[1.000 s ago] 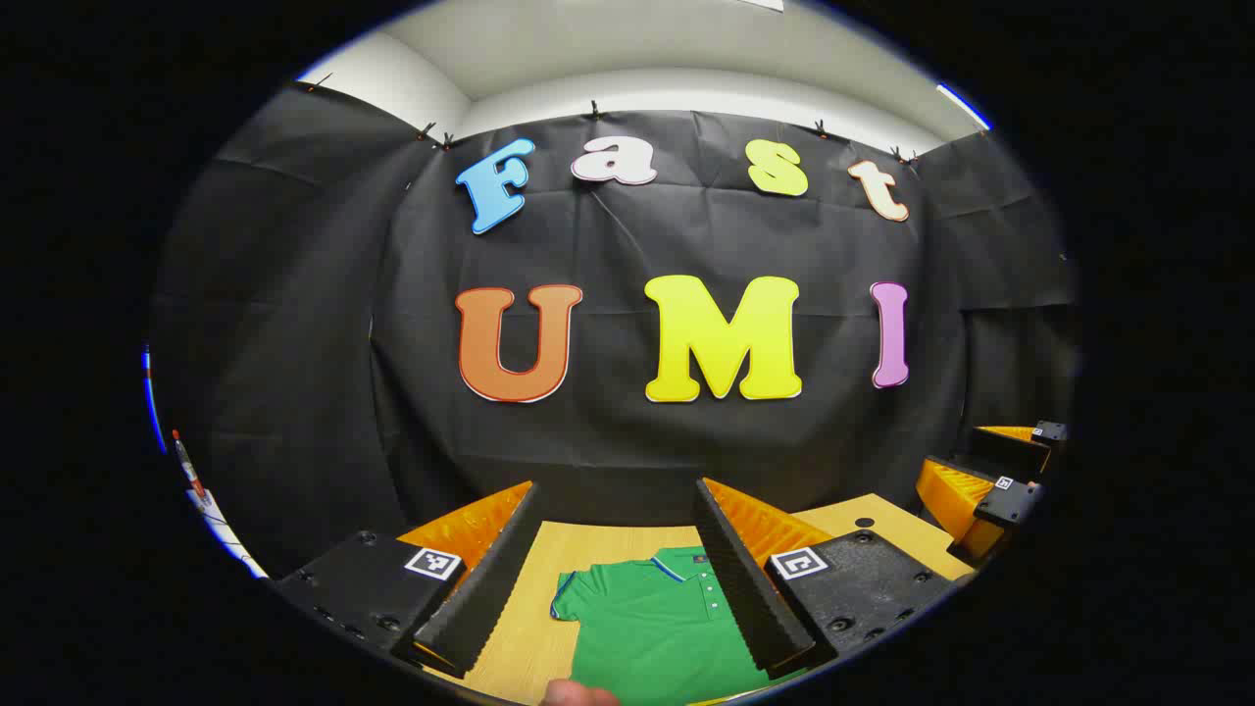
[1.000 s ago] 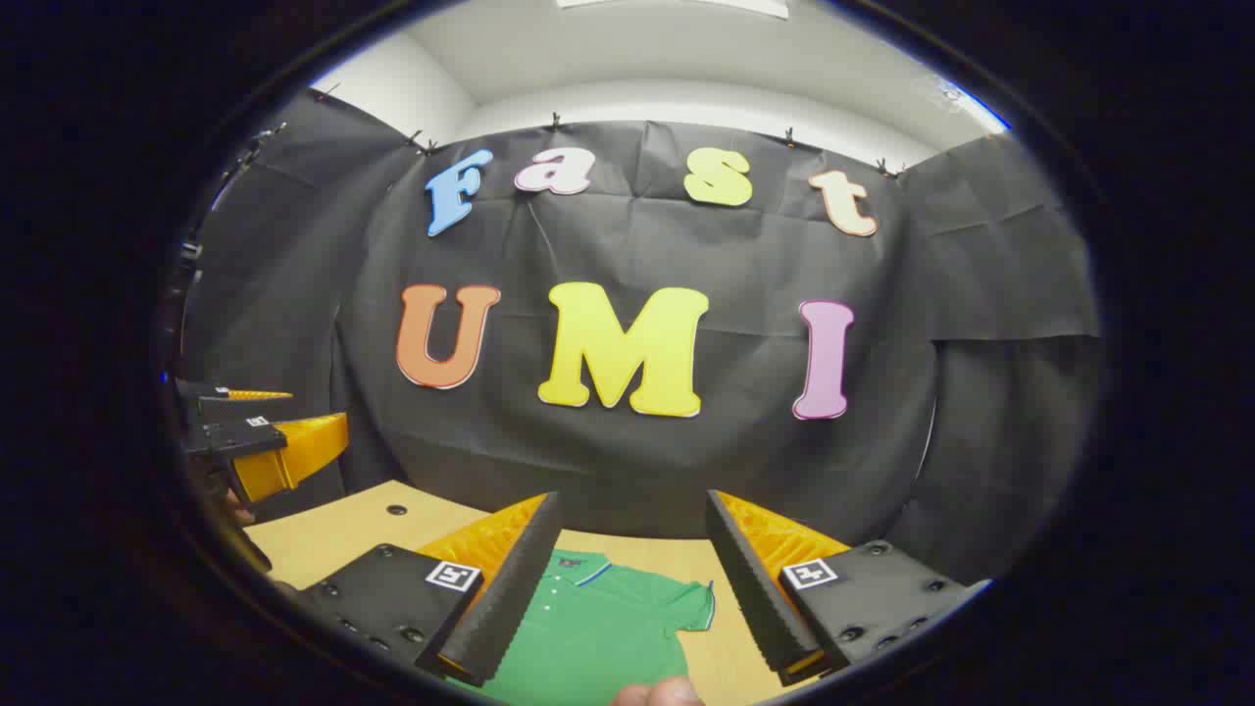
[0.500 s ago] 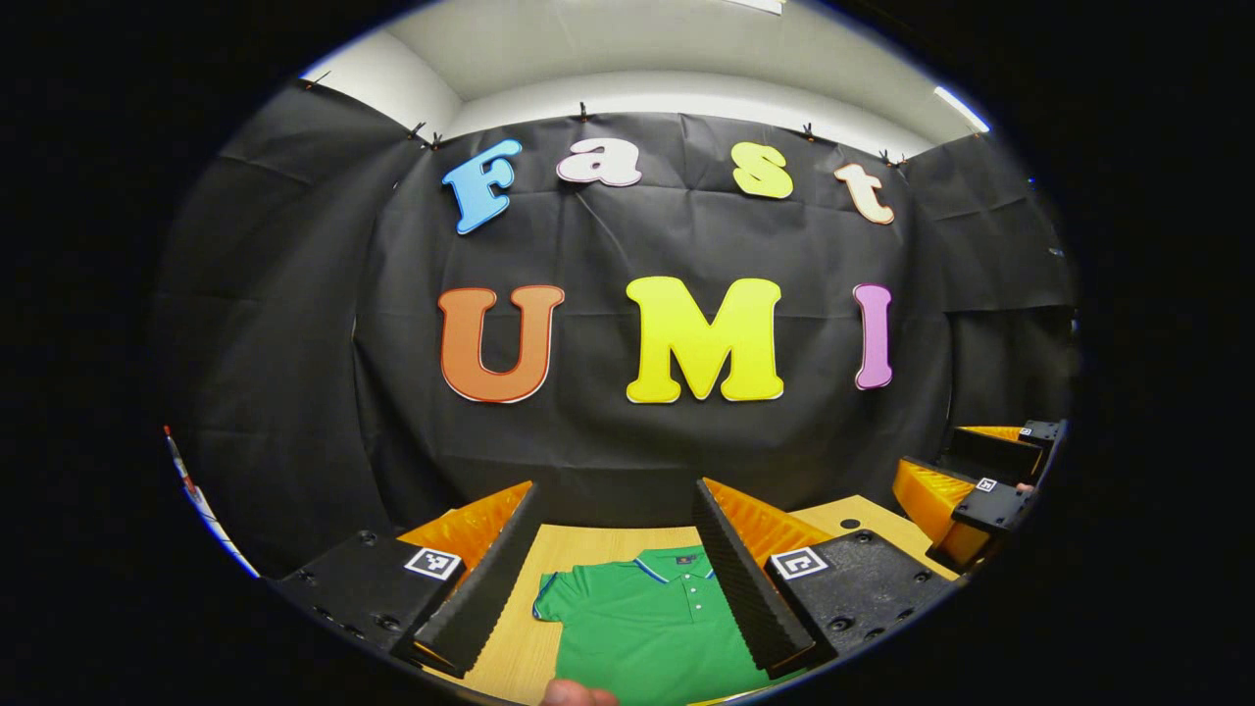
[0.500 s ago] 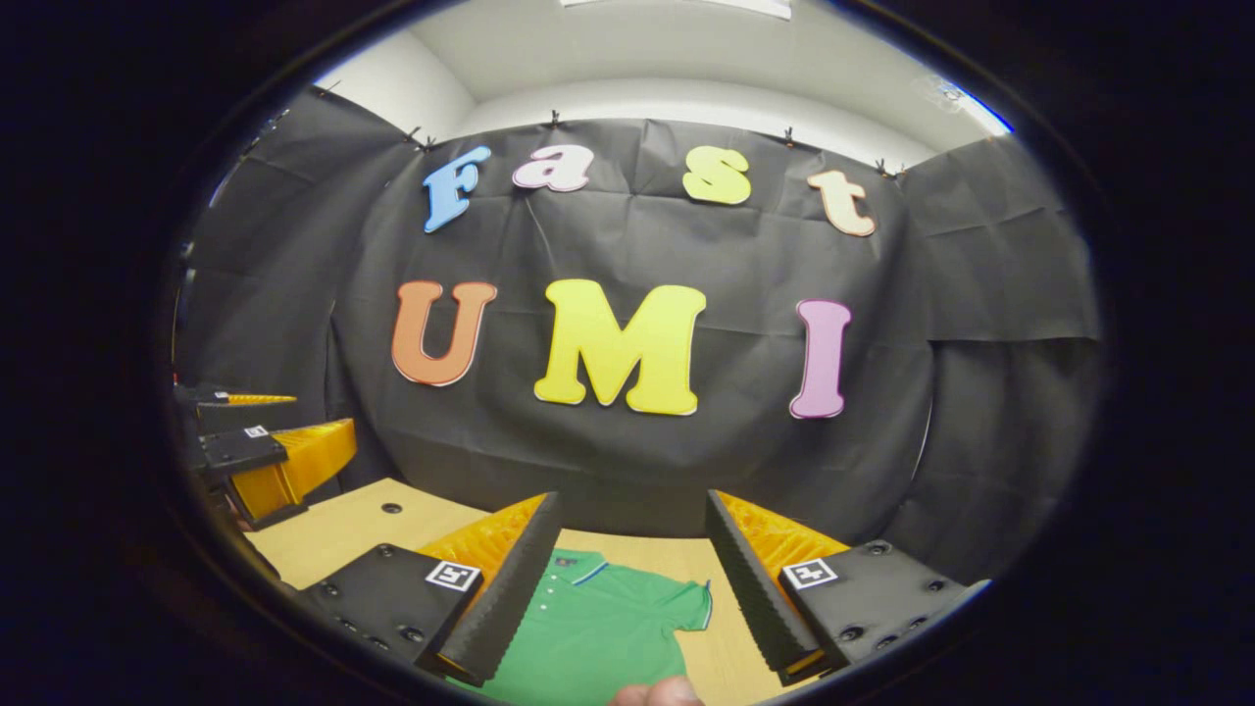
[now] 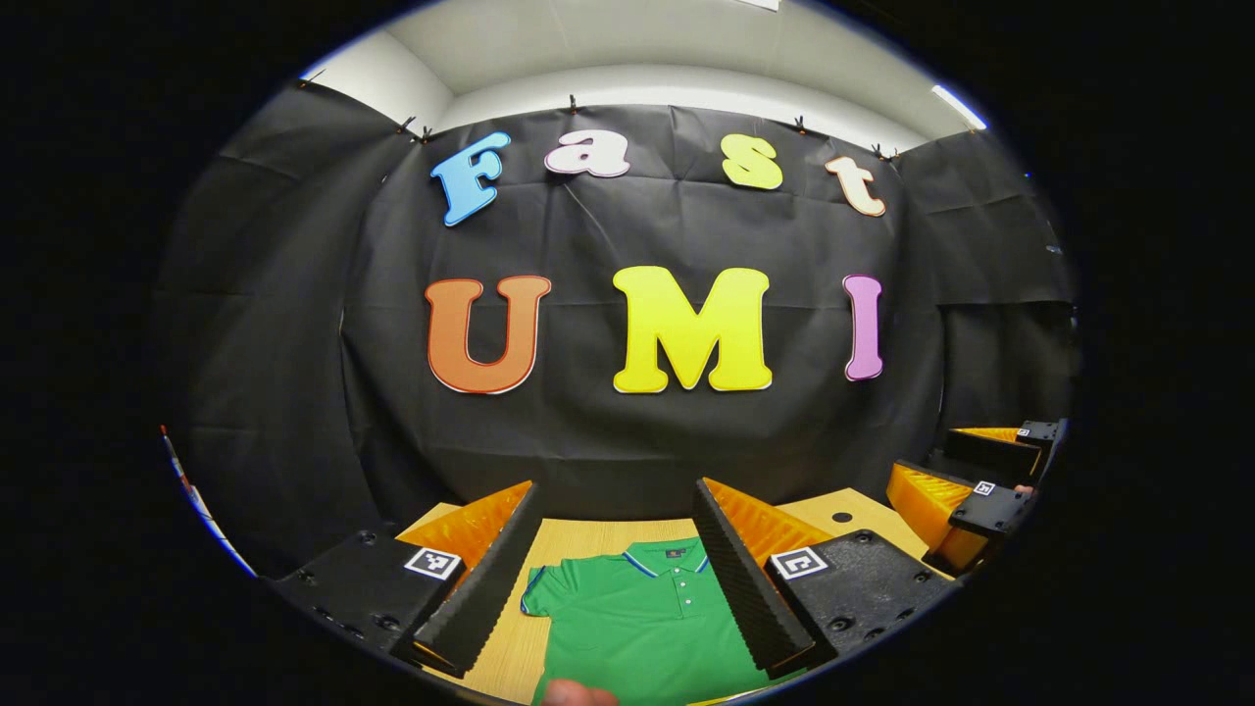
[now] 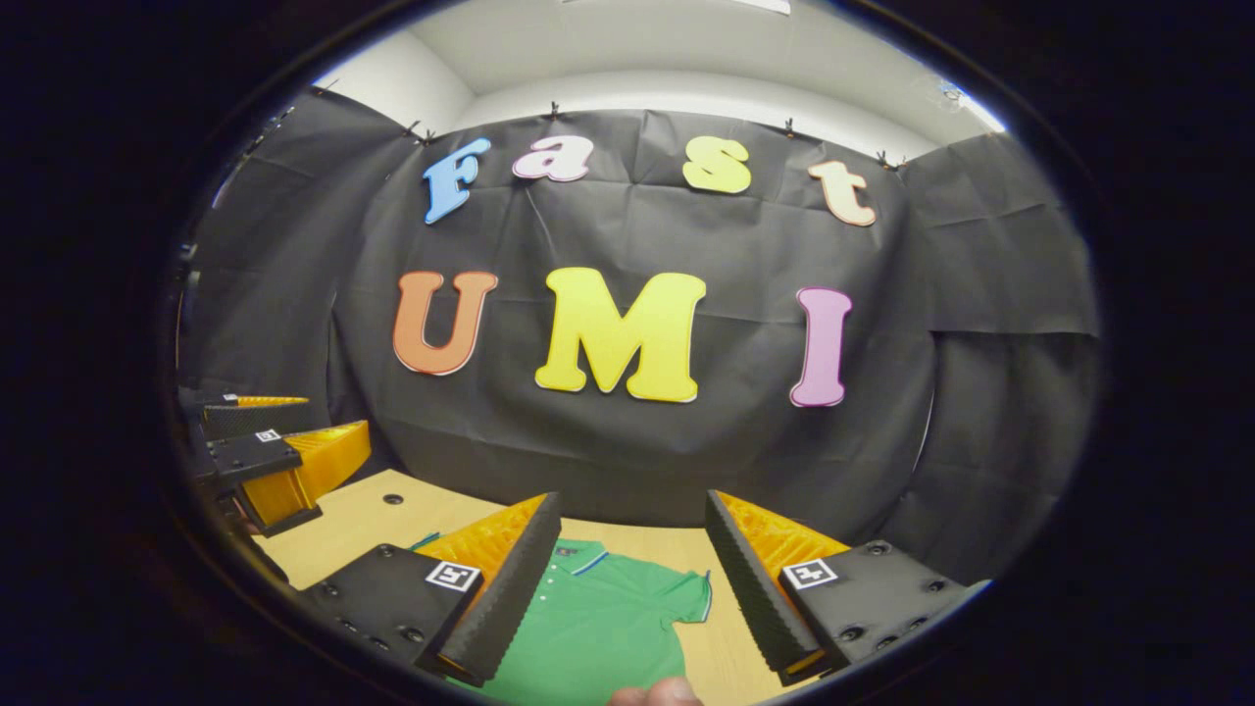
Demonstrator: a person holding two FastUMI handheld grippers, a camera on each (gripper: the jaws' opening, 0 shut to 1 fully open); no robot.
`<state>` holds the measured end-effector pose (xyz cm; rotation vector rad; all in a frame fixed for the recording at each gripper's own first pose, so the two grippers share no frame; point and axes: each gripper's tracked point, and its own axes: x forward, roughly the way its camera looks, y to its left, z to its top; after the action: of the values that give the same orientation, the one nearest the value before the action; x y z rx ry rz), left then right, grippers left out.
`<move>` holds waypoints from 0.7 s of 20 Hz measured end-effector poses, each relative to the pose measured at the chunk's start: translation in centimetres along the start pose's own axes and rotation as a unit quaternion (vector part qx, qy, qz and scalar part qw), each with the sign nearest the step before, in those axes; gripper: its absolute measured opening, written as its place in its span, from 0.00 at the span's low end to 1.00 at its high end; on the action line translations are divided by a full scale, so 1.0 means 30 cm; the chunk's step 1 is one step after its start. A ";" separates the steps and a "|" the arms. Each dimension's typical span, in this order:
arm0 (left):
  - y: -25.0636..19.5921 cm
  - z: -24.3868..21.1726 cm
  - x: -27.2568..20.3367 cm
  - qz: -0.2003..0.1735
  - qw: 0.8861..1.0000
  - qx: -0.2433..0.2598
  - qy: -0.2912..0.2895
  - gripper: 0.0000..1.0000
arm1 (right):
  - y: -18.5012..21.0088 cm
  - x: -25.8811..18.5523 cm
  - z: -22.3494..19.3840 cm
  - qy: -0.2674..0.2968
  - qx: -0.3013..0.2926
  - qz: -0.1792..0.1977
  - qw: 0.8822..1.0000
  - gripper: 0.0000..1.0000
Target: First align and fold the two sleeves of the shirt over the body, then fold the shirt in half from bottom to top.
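A green polo shirt (image 5: 637, 623) with a blue-edged collar lies flat on the wooden table (image 5: 578, 539), collar toward the far wall. In the left gripper view my left gripper (image 5: 618, 579) hangs open above it, its left sleeve (image 5: 539, 598) showing between the fingers. The right gripper view has the shirt (image 6: 598, 628) below my open right gripper (image 6: 627, 588), its right sleeve (image 6: 691, 598) between the fingers. Neither gripper touches the cloth. Each view also catches the other gripper off to the side: the right one (image 5: 971, 480), the left one (image 6: 284, 446).
The table (image 6: 363, 520) ends at the black cloth wall behind the shirt. A small dark hole (image 5: 841, 517) marks the tabletop at the far right, seen again in the right gripper view as a hole (image 6: 392, 499). A fingertip (image 5: 578, 694) shows at the bottom edge.
Both grippers have shifted slightly; the shirt sits further left and shows more of itself in the left gripper view, with more table visible in the right gripper view. Both stay open.
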<state>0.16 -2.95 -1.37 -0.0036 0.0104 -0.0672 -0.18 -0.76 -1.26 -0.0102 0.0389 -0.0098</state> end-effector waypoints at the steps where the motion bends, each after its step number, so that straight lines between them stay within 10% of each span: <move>1: -0.006 -0.004 0.001 -0.001 1.000 0.000 0.000 0.99 | -0.007 0.004 -0.001 0.001 -0.001 -0.001 1.000 0.93; 14: -0.028 -0.063 0.027 0.004 1.000 0.010 0.029 0.99 | -0.280 0.236 -0.294 0.096 0.001 -0.019 0.995 0.96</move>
<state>0.89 -3.85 -3.28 0.0193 0.0678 -0.0598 6.48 -9.33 -10.25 -0.0071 0.2302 -0.0498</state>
